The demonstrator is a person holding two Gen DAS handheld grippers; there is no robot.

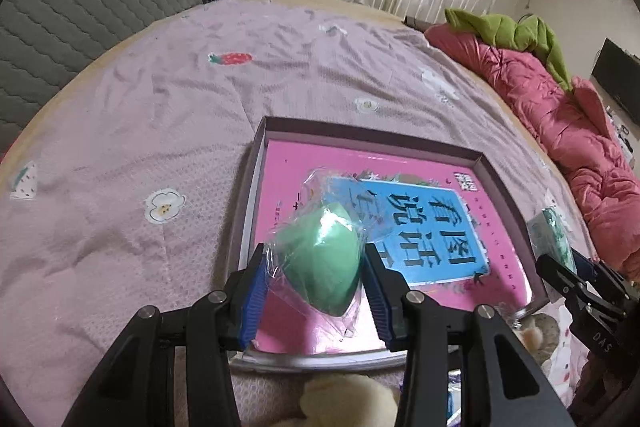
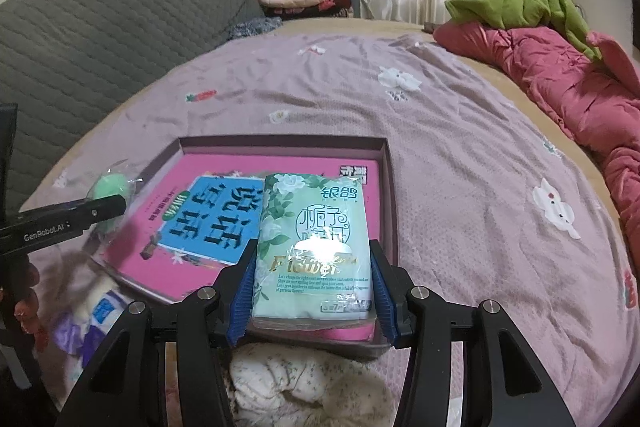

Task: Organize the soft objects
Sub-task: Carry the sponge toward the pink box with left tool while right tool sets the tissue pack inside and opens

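- Here, the left gripper [image 1: 314,277] is clamped on a green sponge [image 1: 324,259] in a clear wrapper, held over the near left corner of the box [image 1: 256,163].
- The right gripper [image 2: 312,291] squeezes a tissue pack [image 2: 316,247], its long axis running forward along the fingers, above the box's near right part.
- Both loads sit between the pads, so the box floor lies straight below each.
- Whether either one touches the pink book [image 2: 192,263] is hard to tell.
- A pale plush toy [image 2: 304,383] lies just in front of the box.
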